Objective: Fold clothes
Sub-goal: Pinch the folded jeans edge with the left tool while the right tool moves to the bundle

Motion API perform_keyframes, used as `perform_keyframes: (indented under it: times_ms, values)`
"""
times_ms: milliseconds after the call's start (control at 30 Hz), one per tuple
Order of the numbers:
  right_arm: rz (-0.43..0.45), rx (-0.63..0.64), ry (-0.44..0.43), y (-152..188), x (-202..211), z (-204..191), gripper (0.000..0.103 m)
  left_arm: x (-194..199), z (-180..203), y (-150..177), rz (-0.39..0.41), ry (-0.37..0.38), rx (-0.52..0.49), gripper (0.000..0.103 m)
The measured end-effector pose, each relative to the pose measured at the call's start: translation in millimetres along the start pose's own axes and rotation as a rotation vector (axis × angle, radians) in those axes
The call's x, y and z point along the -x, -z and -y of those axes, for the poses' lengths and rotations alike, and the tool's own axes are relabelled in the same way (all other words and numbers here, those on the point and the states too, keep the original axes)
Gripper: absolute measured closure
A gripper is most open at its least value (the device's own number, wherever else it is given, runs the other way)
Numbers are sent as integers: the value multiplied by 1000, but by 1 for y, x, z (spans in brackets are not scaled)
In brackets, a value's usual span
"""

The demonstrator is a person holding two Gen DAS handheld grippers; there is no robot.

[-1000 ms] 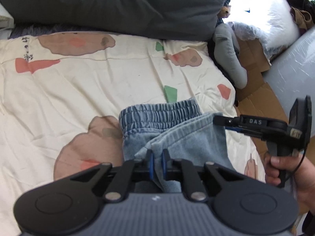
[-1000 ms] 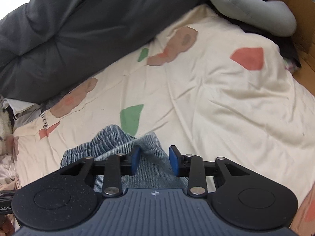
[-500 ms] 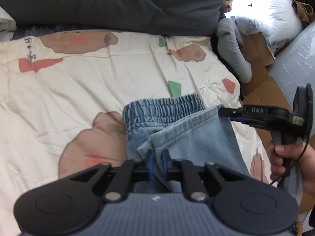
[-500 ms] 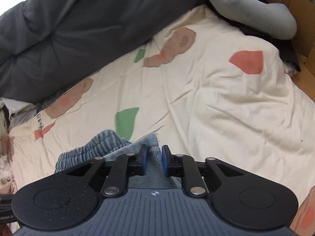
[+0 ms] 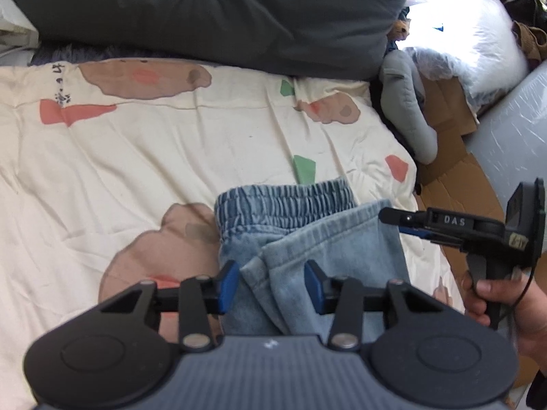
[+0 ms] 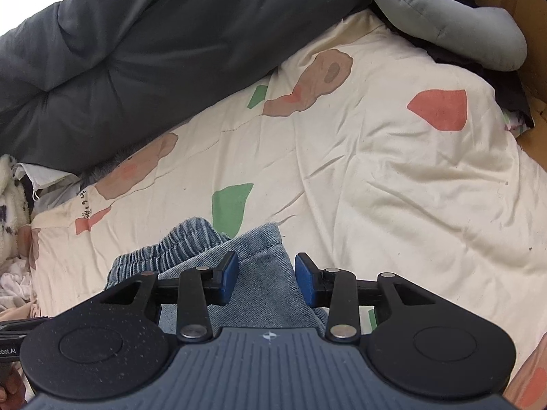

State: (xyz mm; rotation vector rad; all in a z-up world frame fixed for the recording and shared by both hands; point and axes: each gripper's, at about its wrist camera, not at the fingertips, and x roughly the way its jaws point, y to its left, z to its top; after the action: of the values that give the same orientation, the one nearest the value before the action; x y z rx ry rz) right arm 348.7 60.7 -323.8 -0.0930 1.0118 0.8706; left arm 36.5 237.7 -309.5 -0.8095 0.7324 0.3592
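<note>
Light blue denim trousers [image 5: 307, 239] with an elastic waistband [image 5: 283, 201] lie folded on a cream bedspread [image 5: 136, 157] printed with brown, red and green shapes. My left gripper [image 5: 271, 285] hovers over the folded leg hems; its jaws are opening and the blue pads stand clear of the cloth between them. My right gripper [image 6: 263, 278] sits over the other hem corner [image 6: 266, 239], jaws opening too, pads apart from the denim [image 6: 259, 287]. In the left wrist view the right gripper [image 5: 398, 220] shows at the right, held by a hand [image 5: 495, 300].
A dark grey duvet [image 5: 212, 13] covers the far side of the bed. A grey plush limb [image 5: 407, 109] and flattened cardboard [image 5: 454, 177] lie off the right edge. White bags [image 5: 478, 34] sit beyond. Pale fabric [image 6: 13, 273] lies at the left in the right wrist view.
Both grippers were pinched on the denim hems and have since spread their jaws, releasing the cloth. The trouser legs now rest on the waistband end. Neither hand has shifted noticeably.
</note>
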Motion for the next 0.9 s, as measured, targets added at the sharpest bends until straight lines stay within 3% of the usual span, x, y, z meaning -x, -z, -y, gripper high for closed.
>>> perform_keyframes:
  times_ms: [167, 233, 267, 333, 467, 700, 900]
  values:
    - [-4, -7, -4, -1, -3, 2, 59, -1, -12, 2, -21, 26, 82, 64]
    - [-2, -9, -3, 0, -2, 2, 59, 4, -19, 1, 1, 31, 114, 86]
    - [-3, -9, -2, 1, -2, 2, 59, 8, -20, 0, 23, 31, 117, 88]
    - [-6, -7, 4, 3, -1, 2, 59, 11, -18, -2, 30, 6, 65, 89]
    - [-9, -13, 10, 7, 0, 4, 59, 3, -25, -1, -7, 25, 114, 89]
    - [-6, -24, 6, 6, -1, 3, 59, -8, -24, 2, -19, 41, 103, 87]
    - [-6, -21, 4, 5, -1, 2, 59, 4, -12, -4, 43, 63, 18, 95]
